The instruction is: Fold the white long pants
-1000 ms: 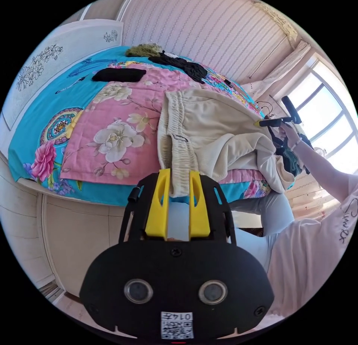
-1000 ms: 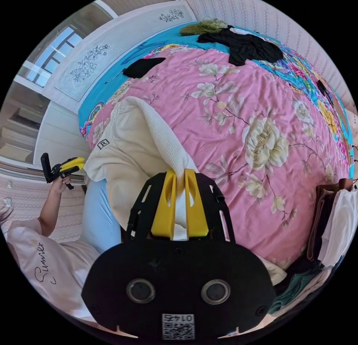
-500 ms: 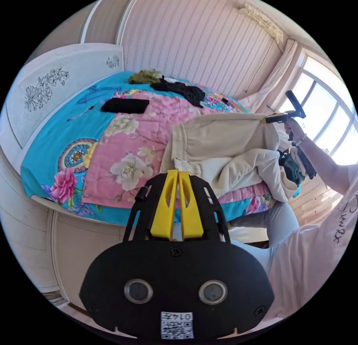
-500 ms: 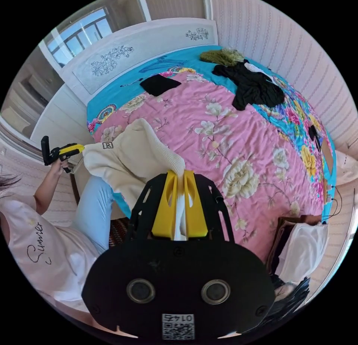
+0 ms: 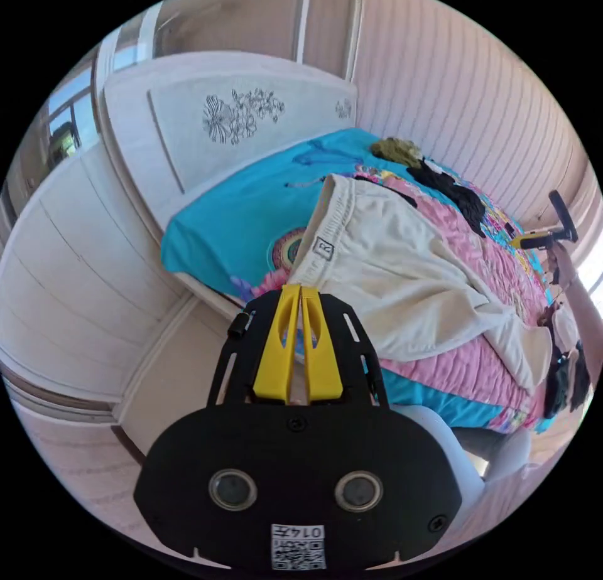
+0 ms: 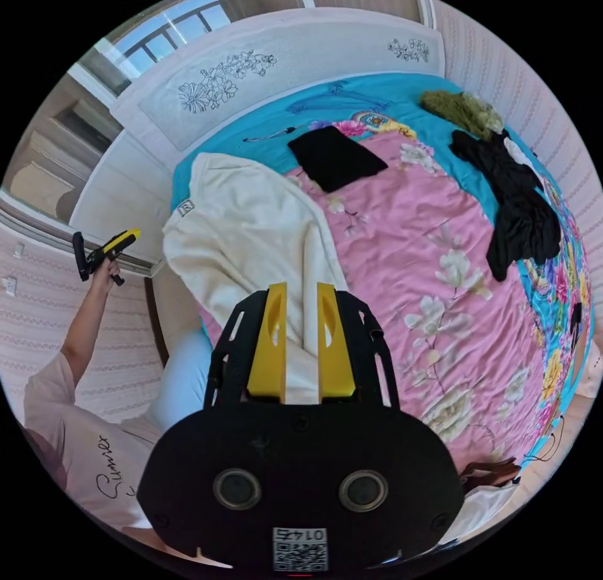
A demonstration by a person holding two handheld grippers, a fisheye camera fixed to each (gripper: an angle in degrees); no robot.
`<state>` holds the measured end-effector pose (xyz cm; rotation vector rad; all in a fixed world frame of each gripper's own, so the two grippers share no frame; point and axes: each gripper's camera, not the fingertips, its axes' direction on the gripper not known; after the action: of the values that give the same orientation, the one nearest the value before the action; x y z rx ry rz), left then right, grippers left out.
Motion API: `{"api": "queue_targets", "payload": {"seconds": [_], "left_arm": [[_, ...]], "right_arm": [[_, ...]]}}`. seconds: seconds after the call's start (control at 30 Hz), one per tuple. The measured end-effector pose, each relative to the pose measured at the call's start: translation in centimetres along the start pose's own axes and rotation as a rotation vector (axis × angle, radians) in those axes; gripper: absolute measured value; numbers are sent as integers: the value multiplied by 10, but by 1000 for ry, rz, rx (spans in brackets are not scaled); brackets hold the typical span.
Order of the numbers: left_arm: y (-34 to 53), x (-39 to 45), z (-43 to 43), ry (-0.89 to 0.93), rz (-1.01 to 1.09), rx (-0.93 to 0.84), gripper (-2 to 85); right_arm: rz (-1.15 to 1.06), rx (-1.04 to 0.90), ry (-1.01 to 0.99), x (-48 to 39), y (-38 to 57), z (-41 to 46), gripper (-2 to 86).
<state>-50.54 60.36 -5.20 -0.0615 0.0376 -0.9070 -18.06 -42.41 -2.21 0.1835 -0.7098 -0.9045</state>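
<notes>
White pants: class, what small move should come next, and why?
Probably lower the right tool onto the leg end of the white pants and close it. They lie spread on the bed, unfolded. The left tool is shut and apart from them, and the right tool's jaws stand open over the cloth.

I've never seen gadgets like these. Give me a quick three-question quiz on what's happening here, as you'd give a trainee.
1. True or false: the white pants lie on the floor.
2. The flat cloth on the bed just beyond the pants is: A white, B black, C red.
3. Which has its jaws apart: the left gripper or the right gripper?

Key
1. False: they are spread on the bed.
2. B.
3. The right gripper; a fold of the pants sits loosely between its jaws. The left gripper's jaws are together.
</notes>
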Motion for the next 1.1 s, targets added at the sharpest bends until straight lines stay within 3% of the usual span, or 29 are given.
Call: {"api": "queue_targets", "payload": {"seconds": [0.1, 0.2, 0.37, 0.47, 0.57, 0.9, 1.1], "left_arm": [[29, 1, 20, 63, -17, -47, -10], [53, 41, 18, 153, 134, -32, -9], [92, 155, 7, 348, 479, 155, -2], [99, 217, 24, 519, 560, 102, 15], [103, 274, 40, 547, 584, 134, 52], [79, 426, 89, 446, 793, 26, 101], [78, 469, 157, 305, 754, -153, 124]], "right_arm": [[-8, -51, -20, 6, 54, 31, 84], [106, -27, 31, 29, 138, 36, 100], [573, 34, 131, 76, 312, 19, 129], [768, 123, 155, 81, 397, 9, 126], [873, 195, 128, 80, 450, 8, 124], [715, 274, 102, 96, 449, 3, 120], [737, 191, 282, 130, 430, 20, 161]]}}
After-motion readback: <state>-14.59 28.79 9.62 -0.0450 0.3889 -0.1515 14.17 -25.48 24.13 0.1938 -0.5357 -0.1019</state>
